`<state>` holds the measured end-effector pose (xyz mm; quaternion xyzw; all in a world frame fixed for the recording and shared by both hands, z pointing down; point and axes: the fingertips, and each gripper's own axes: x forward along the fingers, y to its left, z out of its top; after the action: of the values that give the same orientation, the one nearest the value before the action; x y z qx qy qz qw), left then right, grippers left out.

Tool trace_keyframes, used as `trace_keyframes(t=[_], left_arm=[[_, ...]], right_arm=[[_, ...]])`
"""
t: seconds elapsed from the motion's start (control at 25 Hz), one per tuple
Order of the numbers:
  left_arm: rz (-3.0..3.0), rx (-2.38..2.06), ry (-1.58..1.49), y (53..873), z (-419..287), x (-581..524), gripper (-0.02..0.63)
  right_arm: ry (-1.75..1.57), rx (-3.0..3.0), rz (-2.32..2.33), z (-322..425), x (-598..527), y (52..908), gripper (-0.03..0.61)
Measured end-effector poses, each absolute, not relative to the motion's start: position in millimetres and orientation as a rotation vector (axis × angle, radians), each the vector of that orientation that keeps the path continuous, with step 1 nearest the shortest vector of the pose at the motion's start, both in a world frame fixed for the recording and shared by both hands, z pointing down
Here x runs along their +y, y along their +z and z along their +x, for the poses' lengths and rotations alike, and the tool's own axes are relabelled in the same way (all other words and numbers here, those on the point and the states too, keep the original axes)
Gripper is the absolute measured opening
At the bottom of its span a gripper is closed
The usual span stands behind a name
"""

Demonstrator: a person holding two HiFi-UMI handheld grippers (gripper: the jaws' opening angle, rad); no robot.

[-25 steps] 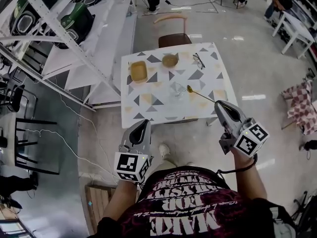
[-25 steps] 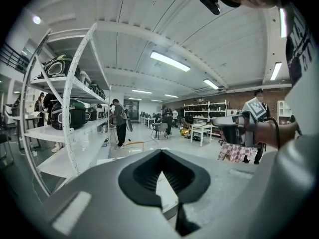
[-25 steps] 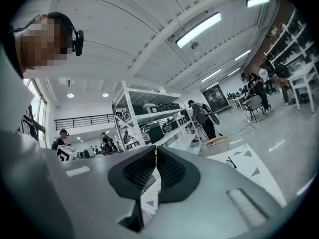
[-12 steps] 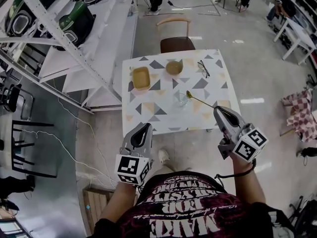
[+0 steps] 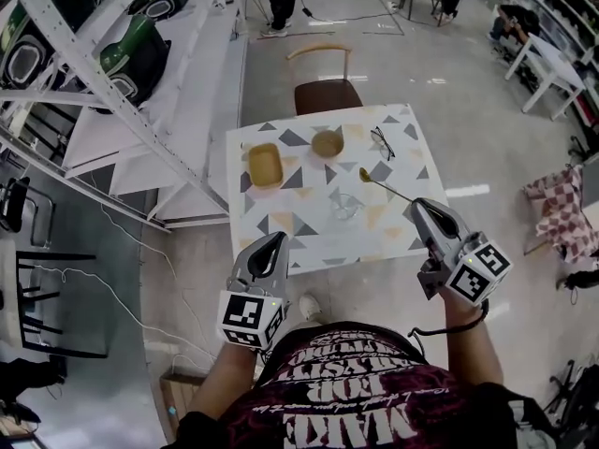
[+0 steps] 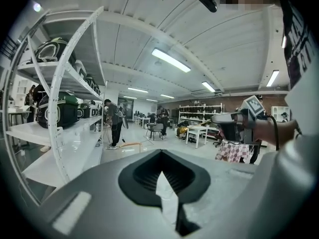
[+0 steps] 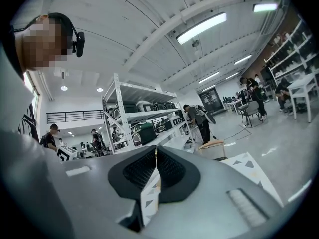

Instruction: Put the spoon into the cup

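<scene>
Table (image 5: 281, 223): square top, white with grey and tan triangles, standing in open floor. Spoon (image 5: 384, 188) flat on right part of top, outside cup (image 5: 343, 206); bowl end just beside cup on its far right, handle running toward near right edge. Cup clear, upright, near centre of top. Farther back on top: tan tray (image 5: 265, 164) at left, round bowl (image 5: 327, 143) at middle, glasses (image 5: 378, 141) at right, all apart. Chair (image 5: 324, 92) set at far edge.

Left gripper (image 5: 277, 238) at near left edge of table, jaws together at tips, nothing between them. Right gripper (image 5: 416, 204) at near right edge, tip next to spoon handle end, contact not discernible; jaws together, empty.

Room: glossy grey floor (image 5: 468, 138) with lamp reflections. White shelving (image 5: 94, 73) along left, loaded with green and black units (image 5: 140, 40). White side table (image 5: 547, 59) at far right. Checked cloth (image 5: 560, 215) at right. Black chairs (image 5: 47, 297) at near left. Strip lamps (image 6: 171, 59) lit on ceiling.
</scene>
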<state>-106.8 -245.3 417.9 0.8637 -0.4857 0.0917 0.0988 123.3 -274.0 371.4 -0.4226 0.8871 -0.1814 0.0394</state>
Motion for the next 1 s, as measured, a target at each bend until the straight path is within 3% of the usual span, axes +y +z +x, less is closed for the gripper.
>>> trace_keyframes(t=[1.0], left_arm=[[2.606, -1.240, 0.291, 444, -121, -303, 0.000]], right_arm=[[-0.680, 2.708, -1.446, 87, -294, 418, 0.035]])
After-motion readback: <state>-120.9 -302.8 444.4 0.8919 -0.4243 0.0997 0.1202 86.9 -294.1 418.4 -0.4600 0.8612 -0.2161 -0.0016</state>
